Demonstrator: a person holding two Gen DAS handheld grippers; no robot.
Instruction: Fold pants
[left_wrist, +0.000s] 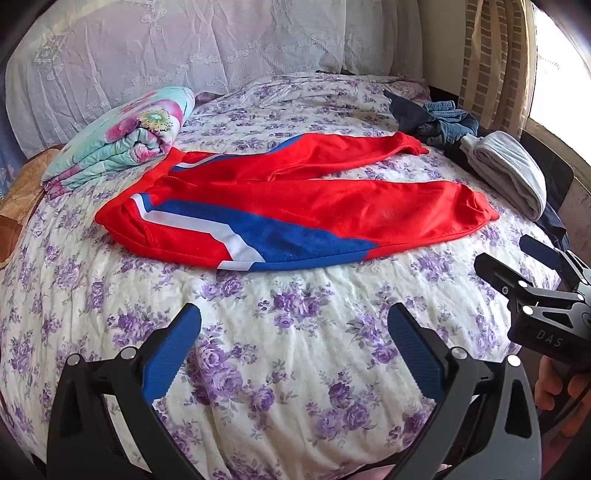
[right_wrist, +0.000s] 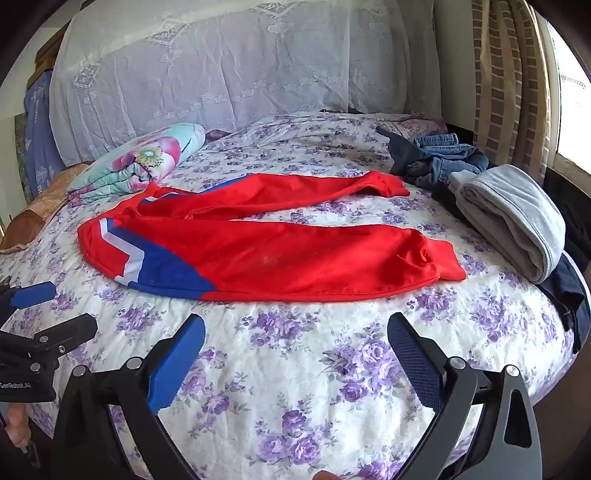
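Red pants (left_wrist: 295, 206) with a blue and white side stripe lie spread flat across the bed, waist to the left, both legs running right; they also show in the right wrist view (right_wrist: 266, 251). My left gripper (left_wrist: 293, 317) is open and empty, hovering over the bedspread in front of the pants. My right gripper (right_wrist: 295, 328) is open and empty, also short of the pants' near edge. The right gripper shows at the right edge of the left wrist view (left_wrist: 532, 269), and the left gripper at the left edge of the right wrist view (right_wrist: 44, 314).
The bed (left_wrist: 295, 369) has a white cover with purple flowers. A folded floral quilt (left_wrist: 125, 136) lies at the back left. Folded grey pants (left_wrist: 509, 173) and a heap of jeans (left_wrist: 443, 122) lie at the right. A lace-covered headboard (left_wrist: 184, 48) and curtain (left_wrist: 495, 62) stand behind.
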